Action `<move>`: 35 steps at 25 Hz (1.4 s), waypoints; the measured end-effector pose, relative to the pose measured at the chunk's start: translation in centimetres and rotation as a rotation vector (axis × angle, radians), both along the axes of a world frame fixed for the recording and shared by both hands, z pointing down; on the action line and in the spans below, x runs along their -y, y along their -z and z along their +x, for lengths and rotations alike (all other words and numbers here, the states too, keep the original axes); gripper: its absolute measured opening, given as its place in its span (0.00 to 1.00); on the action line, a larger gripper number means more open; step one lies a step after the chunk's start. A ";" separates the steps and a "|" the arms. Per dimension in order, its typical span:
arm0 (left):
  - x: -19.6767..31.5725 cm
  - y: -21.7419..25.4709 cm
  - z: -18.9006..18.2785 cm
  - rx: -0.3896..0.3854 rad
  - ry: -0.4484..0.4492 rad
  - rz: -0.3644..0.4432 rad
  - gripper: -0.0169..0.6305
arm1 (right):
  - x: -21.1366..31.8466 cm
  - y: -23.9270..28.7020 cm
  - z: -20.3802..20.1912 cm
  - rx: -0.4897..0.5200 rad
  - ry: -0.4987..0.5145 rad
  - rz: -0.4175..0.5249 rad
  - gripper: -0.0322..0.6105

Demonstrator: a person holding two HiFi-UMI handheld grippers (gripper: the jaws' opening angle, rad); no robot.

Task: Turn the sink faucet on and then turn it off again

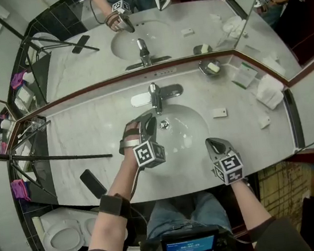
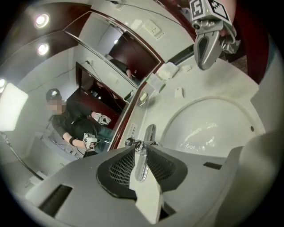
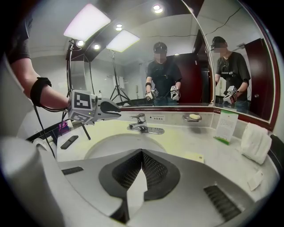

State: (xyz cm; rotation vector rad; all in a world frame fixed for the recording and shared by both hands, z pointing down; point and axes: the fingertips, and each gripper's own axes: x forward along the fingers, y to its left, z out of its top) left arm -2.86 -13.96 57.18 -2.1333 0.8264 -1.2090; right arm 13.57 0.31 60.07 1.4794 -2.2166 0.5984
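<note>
Partly, left gripper [image 2: 140, 150] fingers [image 2: 122, 166] hide the faucet [image 2: 150, 133].

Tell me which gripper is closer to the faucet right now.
Left. The left gripper is just short of the faucet, over the basin, pointing at it. The right gripper is farther back, over the basin's front right rim.
</note>
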 end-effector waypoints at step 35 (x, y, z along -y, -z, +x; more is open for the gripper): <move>-11.0 8.6 -12.5 -0.866 0.374 -0.394 0.03 | 2.3 5.4 -2.5 -0.122 0.188 0.074 0.08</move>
